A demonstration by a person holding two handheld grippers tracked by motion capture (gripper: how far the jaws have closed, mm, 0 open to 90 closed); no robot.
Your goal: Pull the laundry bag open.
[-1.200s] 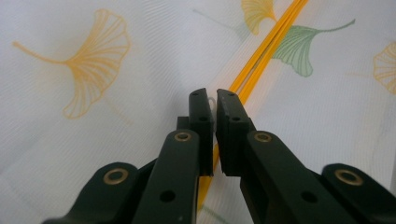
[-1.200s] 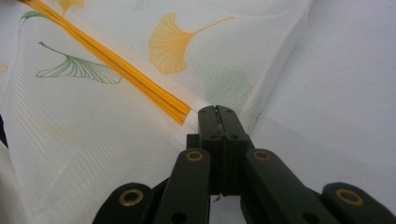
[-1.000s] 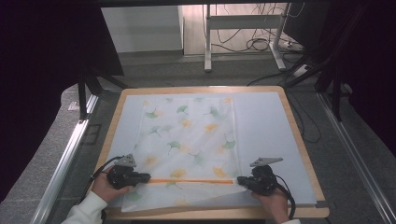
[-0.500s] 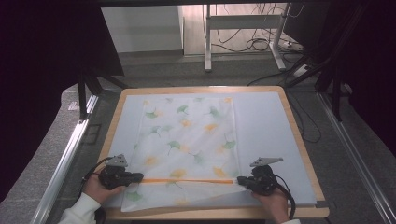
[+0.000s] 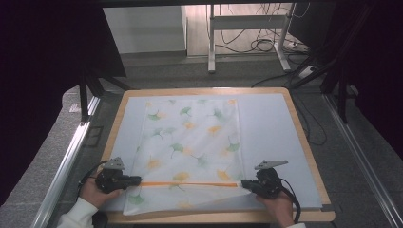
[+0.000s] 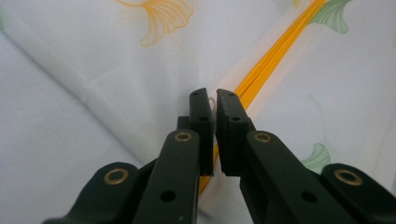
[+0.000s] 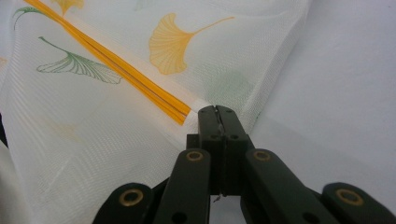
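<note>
Nearest the person, both grippers pinch the ends of the orange zipper strip (image 5: 189, 184) that runs across the mesh bag (image 5: 190, 142), close to its near edge. The left gripper (image 5: 137, 180) has its jaws all but together on the strip's end, with a sliver of fabric between the pads in the left gripper view (image 6: 212, 135). The right gripper (image 5: 244, 184) is clamped tight on the other end, its jaws meeting where the orange bands stop (image 7: 184, 114). The bag lies flat on the pale mat (image 5: 275, 133) of the wooden-rimmed table (image 5: 304, 142), its far end reaching toward the back edge. Judging by the fine weave and the way it drapes, the bag is light, limp and see-through, likely to sag, fold and slide on the mat. The stitched zipper band looks like its firmest part, so the two ends are sound places to hold; thin mesh alone could slip out or snag.
</note>
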